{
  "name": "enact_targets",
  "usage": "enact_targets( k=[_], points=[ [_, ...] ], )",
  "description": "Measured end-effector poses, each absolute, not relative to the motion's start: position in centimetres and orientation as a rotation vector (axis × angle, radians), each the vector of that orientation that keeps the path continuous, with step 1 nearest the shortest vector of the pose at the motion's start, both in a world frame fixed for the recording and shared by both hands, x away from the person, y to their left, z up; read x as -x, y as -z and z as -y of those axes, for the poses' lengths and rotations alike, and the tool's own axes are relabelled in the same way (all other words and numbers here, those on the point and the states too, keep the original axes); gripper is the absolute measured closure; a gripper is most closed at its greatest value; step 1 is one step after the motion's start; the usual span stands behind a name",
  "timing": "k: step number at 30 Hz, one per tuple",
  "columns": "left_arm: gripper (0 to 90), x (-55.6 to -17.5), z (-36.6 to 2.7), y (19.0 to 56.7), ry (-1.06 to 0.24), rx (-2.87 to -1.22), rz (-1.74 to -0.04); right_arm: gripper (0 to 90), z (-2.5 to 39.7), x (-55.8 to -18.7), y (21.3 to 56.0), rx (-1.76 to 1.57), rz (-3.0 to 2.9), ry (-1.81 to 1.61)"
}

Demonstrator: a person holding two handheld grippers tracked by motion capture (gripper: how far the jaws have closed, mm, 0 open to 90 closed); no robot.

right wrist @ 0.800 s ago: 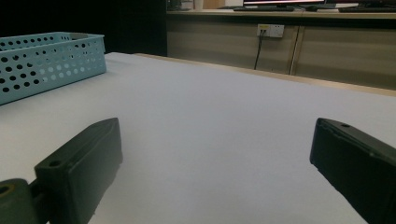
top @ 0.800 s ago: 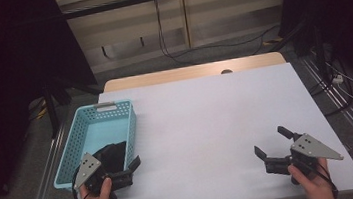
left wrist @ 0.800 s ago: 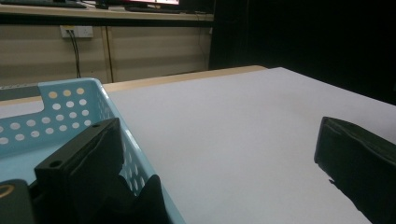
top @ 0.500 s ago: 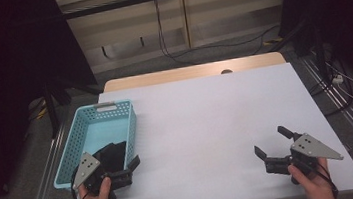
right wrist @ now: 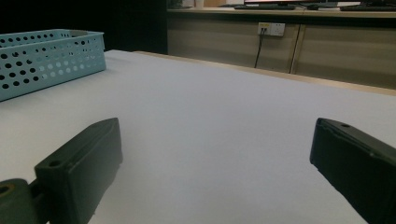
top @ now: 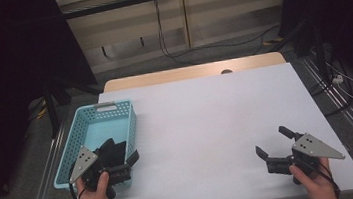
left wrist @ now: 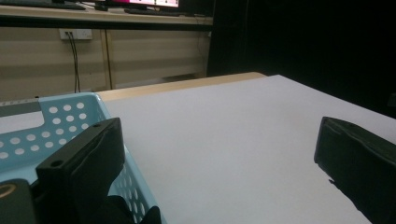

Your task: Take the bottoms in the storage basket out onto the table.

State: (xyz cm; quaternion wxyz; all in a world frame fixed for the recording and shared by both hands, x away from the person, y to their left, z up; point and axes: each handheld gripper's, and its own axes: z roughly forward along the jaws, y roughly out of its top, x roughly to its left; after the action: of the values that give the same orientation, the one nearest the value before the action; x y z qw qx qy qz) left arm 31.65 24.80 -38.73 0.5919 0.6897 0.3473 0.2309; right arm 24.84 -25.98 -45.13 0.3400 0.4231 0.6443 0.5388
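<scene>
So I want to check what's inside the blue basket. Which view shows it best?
The high view: it looks down into the blue basket at a dark item. The left gripper view catches its perforated near corner, the right gripper view its outer side.

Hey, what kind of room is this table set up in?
Probably a lab or office workroom: a plain white table, a wall socket with trailing cables, and keyboards on the desk behind.

Lab or office test room.
White table (top: pixel 207 121), wall sockets (right wrist: pixel 271 29), loose cables (top: pixel 174 54), desk keyboards (right wrist: pixel 261 6).
</scene>
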Motion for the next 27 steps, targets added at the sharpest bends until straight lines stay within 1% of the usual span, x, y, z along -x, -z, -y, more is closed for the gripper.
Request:
enact_targets(
  k=[10,18,27],
  points=[
    [1.7,-32.6,-26.1,36.9,-0.558,-1.608,-0.811,1.7,25.6,-25.2,45.1,-1.089,-1.689,-1.413],
    [1.7,-33.8,-27.1,36.3,-0.545,-1.628,-0.816,1.7,25.4,-25.5,45.1,-1.085,-1.692,-1.415],
    [1.9,-35.5,-27.5,35.8,-0.511,-1.677,-0.807,1.7,26.2,-24.7,45.1,-1.097,-1.688,-1.402]
  ],
)
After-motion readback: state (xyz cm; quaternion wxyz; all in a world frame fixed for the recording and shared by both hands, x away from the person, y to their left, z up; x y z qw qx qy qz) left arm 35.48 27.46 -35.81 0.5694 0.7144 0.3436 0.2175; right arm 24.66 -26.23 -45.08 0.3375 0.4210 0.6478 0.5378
